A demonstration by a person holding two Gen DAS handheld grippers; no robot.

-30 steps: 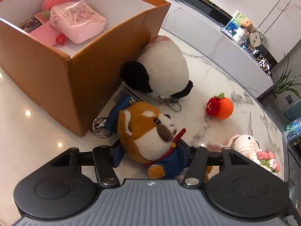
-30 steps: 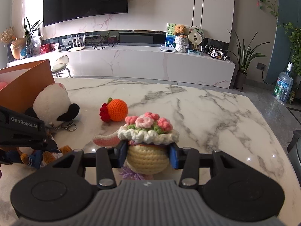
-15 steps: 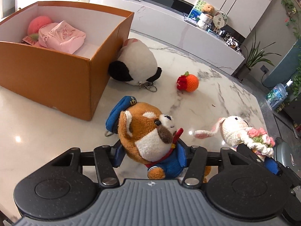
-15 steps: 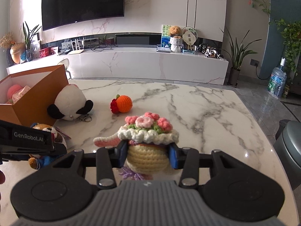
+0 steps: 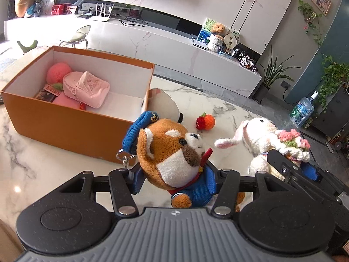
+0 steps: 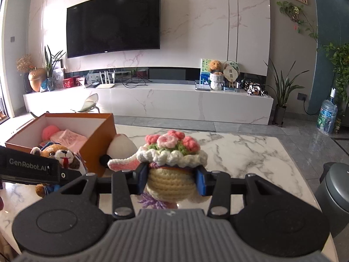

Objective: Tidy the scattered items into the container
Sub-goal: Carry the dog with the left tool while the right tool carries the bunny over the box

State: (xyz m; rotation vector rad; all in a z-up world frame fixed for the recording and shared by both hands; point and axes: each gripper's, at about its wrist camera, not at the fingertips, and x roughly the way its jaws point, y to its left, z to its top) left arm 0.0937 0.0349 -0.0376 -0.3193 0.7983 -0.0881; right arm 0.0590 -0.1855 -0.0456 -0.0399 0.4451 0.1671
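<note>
Left gripper [image 5: 175, 180] is clamped on the sailor fox plush [image 5: 172, 152], and right gripper [image 6: 172, 180] is squeezing the crochet bunny [image 6: 172, 168] round its middle. Both toys were sitting on the marble table [image 5: 32, 163] a second ago; now they're lifted clear and the orange box [image 5: 72, 126] looks farther below. So the pick-ups look done, next up is carrying them over the box. The panda [image 5: 163, 104] and crochet orange [image 5: 206, 121] are still on the table beside it.
</note>
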